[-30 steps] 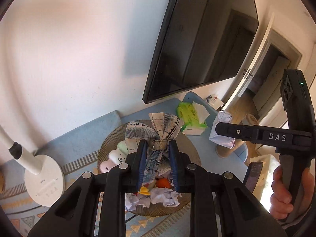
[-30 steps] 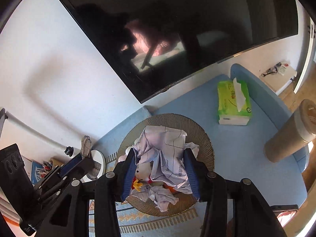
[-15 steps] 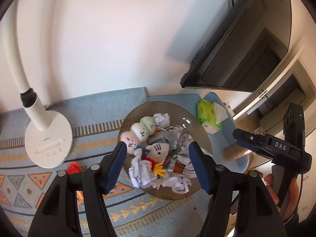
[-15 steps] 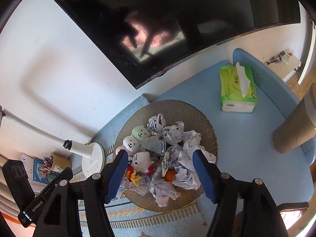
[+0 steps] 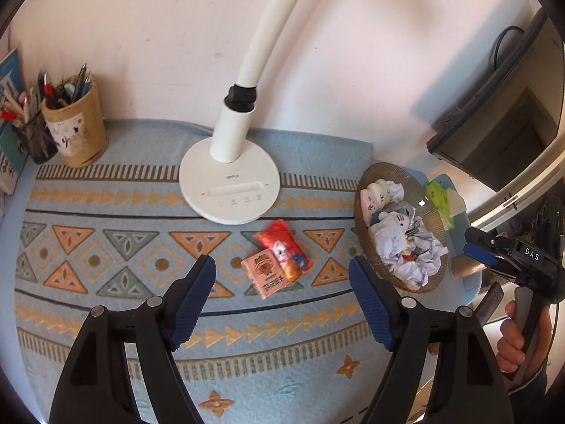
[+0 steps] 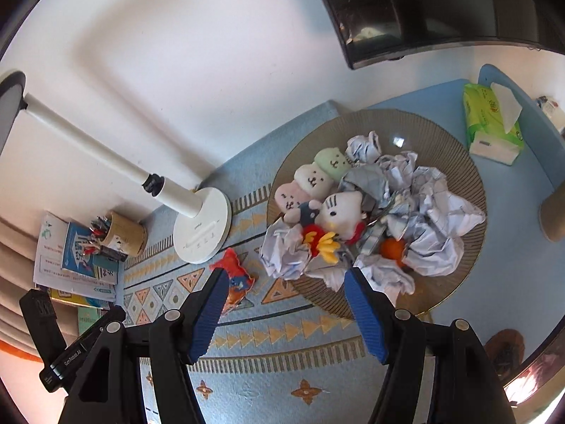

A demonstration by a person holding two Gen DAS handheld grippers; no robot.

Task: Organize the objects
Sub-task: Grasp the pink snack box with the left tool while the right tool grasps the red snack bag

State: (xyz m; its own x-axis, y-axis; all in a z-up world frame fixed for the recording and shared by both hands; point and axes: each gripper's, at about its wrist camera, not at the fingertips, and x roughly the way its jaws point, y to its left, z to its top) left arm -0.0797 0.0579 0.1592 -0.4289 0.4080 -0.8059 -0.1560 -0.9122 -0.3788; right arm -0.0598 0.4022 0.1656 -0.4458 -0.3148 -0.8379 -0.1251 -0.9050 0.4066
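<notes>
A round woven tray [image 6: 455, 141] [image 5: 367, 233] holds crumpled papers [image 6: 434, 208], plush toys [image 6: 339, 208] and a small orange ball [image 6: 392, 248]. A red snack packet [image 5: 282, 247] [image 6: 235, 279] and a pink packet [image 5: 268, 277] lie on the patterned mat left of the tray. My left gripper [image 5: 282, 300] is open and empty, above the mat just in front of the packets. My right gripper [image 6: 284, 314] is open and empty, above the tray's near left edge.
A white lamp base [image 5: 229, 187] [image 6: 203, 229] stands behind the packets, its arm curving overhead. A pen holder [image 5: 76, 130] and books [image 6: 70, 251] are at the far left. A green tissue pack [image 6: 492, 127] and a tan cylinder [image 6: 552, 217] are right of the tray. A monitor [image 6: 441, 7] hangs behind.
Both grippers let go of cloth and paper into the tray and opened. The left gripper swung left over the mat to the packets. The right gripper drew back slightly.
</notes>
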